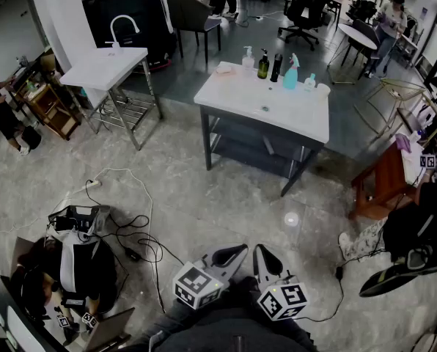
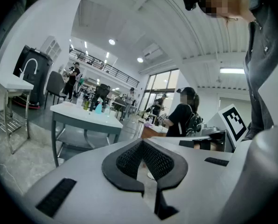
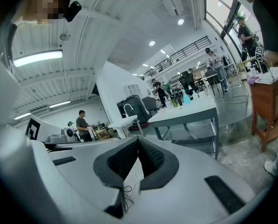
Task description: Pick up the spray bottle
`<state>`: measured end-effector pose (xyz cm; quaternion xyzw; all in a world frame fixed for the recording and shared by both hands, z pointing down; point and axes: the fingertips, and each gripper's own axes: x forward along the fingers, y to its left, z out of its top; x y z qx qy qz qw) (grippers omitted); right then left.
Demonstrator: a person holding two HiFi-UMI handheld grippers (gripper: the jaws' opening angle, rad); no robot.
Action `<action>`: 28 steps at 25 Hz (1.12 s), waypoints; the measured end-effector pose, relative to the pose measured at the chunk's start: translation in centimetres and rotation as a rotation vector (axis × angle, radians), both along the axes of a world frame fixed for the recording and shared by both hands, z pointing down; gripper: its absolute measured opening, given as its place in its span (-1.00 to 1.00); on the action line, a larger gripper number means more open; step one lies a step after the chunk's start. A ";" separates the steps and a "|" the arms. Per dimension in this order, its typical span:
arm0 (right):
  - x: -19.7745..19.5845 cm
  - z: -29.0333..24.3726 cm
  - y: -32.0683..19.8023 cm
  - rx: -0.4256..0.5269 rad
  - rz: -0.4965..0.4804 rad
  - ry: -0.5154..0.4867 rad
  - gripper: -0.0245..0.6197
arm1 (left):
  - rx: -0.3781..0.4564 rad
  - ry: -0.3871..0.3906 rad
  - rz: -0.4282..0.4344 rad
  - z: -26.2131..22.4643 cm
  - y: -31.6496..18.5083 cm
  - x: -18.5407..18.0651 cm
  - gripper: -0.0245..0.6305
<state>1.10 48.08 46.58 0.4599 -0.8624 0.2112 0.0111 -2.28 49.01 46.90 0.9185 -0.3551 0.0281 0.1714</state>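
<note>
Spray bottle point(image 1: 290, 74) is standing upright among other bottles point(image 1: 263, 64) at the far edge of the white table point(image 1: 277, 116); left gripper point(image 1: 235, 252) and right gripper point(image 1: 262, 255) are sitting pressed together, pinching nothing, well apart from it; bottle is lying ahead, slightly rightward; right gripper judged marginally nearer.

The white-topped counter point(image 1: 273, 114) on dark metal legs carries a row along its far edge: a white pump bottle point(image 1: 248, 59), a dark olive bottle point(image 1: 263, 66), a black bottle point(image 1: 277, 67), a light blue spray bottle point(image 1: 291, 74), a small clear bottle point(image 1: 310, 82) and a white cup point(image 1: 322, 90). A pinkish cloth point(image 1: 225, 70) lies at its far left corner.
</note>
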 end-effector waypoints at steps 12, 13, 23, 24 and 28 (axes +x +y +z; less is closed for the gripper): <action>0.0 0.5 2.1 -0.019 0.049 -0.011 -0.89 | -0.021 0.035 0.015 0.3 2.1 -0.9 -0.91; 0.1 0.5 2.0 -0.020 0.050 -0.014 -0.89 | -0.021 0.037 0.011 0.2 2.0 -1.0 -0.91; -1.9 0.6 -0.5 -0.031 -0.011 -0.012 -0.89 | -0.046 0.048 -0.086 0.7 -0.5 -3.2 -0.91; -2.0 0.5 -1.1 -0.031 -0.015 -0.015 -0.89 | -0.051 0.046 -0.095 0.8 -0.9 -3.4 -0.91; -2.1 0.2 -3.4 -0.029 -0.030 -0.025 -0.89 | -0.068 0.034 -0.122 1.1 -3.1 -3.9 -0.91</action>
